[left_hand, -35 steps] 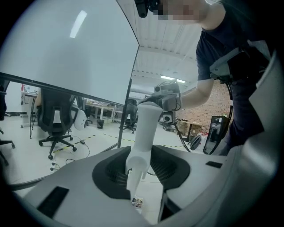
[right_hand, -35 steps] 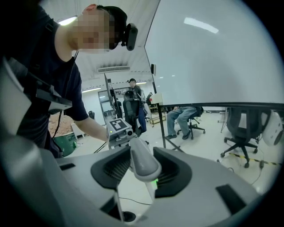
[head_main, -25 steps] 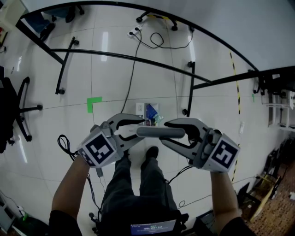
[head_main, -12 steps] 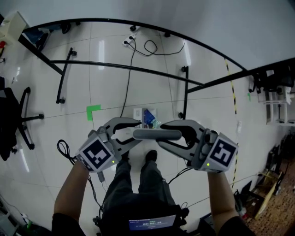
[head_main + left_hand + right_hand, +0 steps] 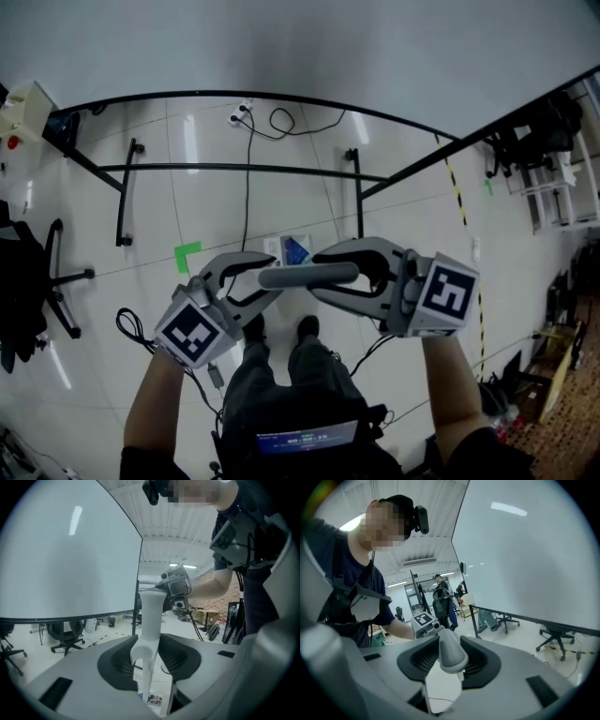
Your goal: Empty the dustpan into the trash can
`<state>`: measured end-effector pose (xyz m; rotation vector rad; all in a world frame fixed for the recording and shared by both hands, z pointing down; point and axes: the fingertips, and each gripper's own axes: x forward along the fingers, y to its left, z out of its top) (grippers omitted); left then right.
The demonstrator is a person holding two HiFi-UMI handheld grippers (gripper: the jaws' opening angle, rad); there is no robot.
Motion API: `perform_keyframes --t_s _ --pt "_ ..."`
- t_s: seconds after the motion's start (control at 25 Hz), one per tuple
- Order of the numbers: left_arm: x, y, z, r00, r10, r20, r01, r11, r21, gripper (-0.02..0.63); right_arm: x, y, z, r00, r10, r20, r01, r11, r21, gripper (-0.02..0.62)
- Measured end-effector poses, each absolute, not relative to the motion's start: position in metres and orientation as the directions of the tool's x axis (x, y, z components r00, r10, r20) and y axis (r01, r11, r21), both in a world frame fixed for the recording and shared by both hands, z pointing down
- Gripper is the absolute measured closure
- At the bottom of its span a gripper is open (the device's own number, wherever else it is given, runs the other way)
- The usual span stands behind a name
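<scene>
A grey dustpan handle (image 5: 309, 276) lies crosswise in front of me, held from both ends. My left gripper (image 5: 267, 277) is shut on its left end and my right gripper (image 5: 339, 274) on its right end. In the left gripper view the pale handle (image 5: 152, 616) runs away between the dark pads toward the right gripper (image 5: 176, 585). In the right gripper view the rounded handle end (image 5: 450, 656) sits between the pads, with the white pan (image 5: 443, 688) hanging below. A blue packet (image 5: 297, 249) shows in the pan under the handle. No trash can is in view.
A black tubular stand frame (image 5: 244, 169) spreads over the white floor ahead, with a cable (image 5: 247, 202) running to a socket. An office chair (image 5: 37, 281) stands at the left, a green tape mark (image 5: 187, 255) near it. Yellow-black tape (image 5: 459, 211) runs at the right. A whiteboard (image 5: 65, 550) rises beside me.
Both grippers have risen together with the handle, still gripping it. The floor and the stand frame now look farther below.
</scene>
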<state>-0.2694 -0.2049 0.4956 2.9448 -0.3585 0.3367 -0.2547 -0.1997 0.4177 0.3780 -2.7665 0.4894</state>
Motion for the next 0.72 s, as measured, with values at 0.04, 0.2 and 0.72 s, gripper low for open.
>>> perform_keyframes --t_s 0.04,0.2,0.72 --pt "-0.269 -0.205 0.487 0.946 -0.227 0.232 -0.260 -0.958 0.120 0.479 -0.255 -0.199 0.408 -0.923 -0.206 0.325 -0.304 0.908 -0.288 0.443" --pt "-0.267 -0.207 0.446 0.950 -0.247 0.190 -0.266 -0.960 0.083 0.479 -0.252 -0.199 0.370 -0.925 -0.240 0.294 -0.318 0.914 -0.254 0.443" --pt "-0.254 -0.204 0.367 0.958 -0.235 0.163 -0.231 -0.972 -0.043 0.476 -0.238 -0.191 0.289 -0.926 -0.310 0.217 -0.348 0.923 -0.163 0.443"
